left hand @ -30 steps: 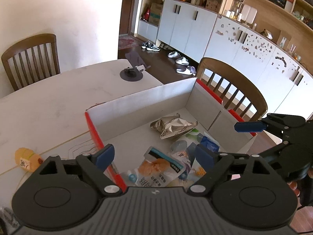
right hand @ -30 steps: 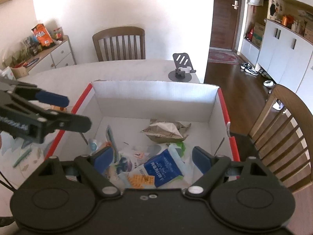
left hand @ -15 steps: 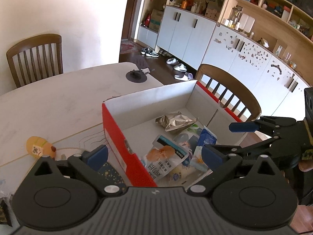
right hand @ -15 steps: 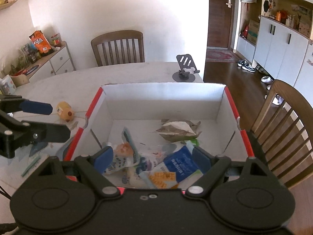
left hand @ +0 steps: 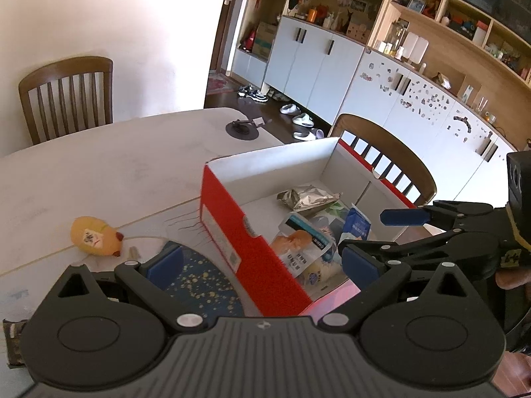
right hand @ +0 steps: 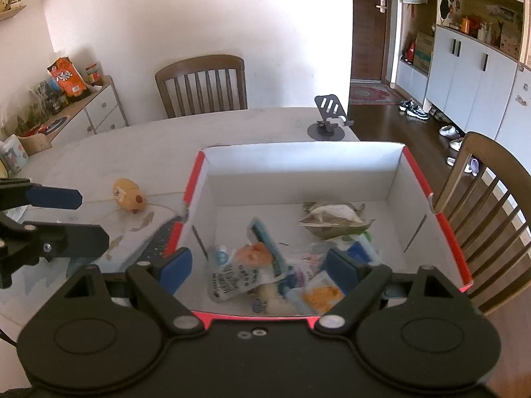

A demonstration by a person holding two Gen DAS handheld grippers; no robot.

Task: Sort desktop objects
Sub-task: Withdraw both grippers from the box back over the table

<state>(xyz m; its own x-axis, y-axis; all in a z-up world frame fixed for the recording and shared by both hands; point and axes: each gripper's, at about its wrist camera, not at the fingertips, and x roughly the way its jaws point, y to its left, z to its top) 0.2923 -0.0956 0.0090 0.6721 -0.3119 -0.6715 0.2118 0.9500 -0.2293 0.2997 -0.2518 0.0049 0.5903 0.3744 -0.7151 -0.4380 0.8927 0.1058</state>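
Note:
A red cardboard box (left hand: 225,222) with white inner walls (right hand: 298,165) stands on the pale table. Inside lie a crumpled silver bag (left hand: 307,197) (right hand: 335,220), a white packet with an orange picture (left hand: 298,245) (right hand: 245,265) and a blue packet (left hand: 356,225) (right hand: 360,252). A yellow plush toy (left hand: 94,237) (right hand: 129,195) lies left of the box. My left gripper (left hand: 262,263) (right hand: 79,219) is open, straddling the box's left wall. My right gripper (right hand: 257,265) (left hand: 381,232) is open over the box's near edge, holding nothing.
A dark blue speckled flat item (left hand: 202,285) (right hand: 159,242) lies against the box's left side. A black phone stand (left hand: 242,129) (right hand: 328,122) stands at the table's far edge. Wooden chairs (right hand: 202,83) (left hand: 388,152) stand behind and to the right of the table.
Both grippers have drawn back from over the box. The left one has shifted left, from above the packets to astride the box's left wall, and its jaws have widened a little.

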